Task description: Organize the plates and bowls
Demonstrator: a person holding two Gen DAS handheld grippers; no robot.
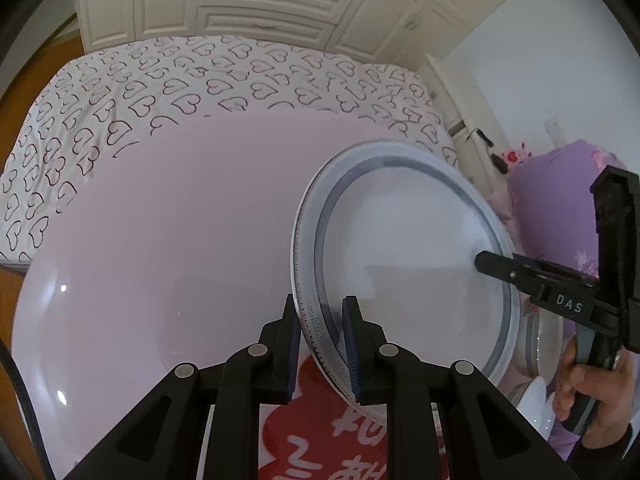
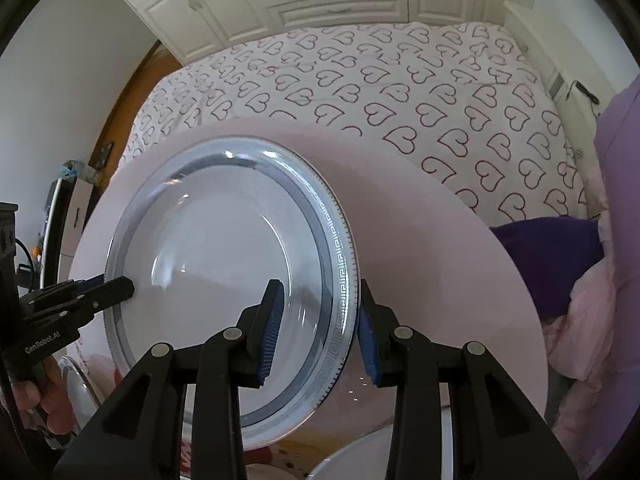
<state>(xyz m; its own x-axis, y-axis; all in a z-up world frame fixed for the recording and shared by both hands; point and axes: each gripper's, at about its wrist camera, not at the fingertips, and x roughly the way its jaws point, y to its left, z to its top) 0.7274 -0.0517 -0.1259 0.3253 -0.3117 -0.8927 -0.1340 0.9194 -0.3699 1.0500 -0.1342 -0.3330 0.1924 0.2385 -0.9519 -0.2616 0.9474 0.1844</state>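
Observation:
A white plate (image 1: 400,248) (image 2: 224,248) with a grey key-pattern rim is tilted over a large pink round surface (image 1: 160,240) (image 2: 420,240). My left gripper (image 1: 320,304) is shut on the plate's near left rim, one blue pad on each side of it. My right gripper (image 2: 320,286) is shut on the opposite rim, with one pad inside the plate and the other against its outer edge. Each gripper also shows in the other's view: a right gripper finger (image 1: 492,264) reaches over the right rim, and a left gripper finger (image 2: 120,286) lies on the left rim.
A bed with a heart-print sheet (image 1: 200,80) (image 2: 400,80) lies behind, white cabinets (image 1: 260,8) beyond it. A red cloth with white characters (image 1: 320,440) shows below the pink surface. Purple bedding (image 1: 560,208) (image 2: 552,260) is at the right. A white dish edge (image 2: 352,464) sits at the bottom.

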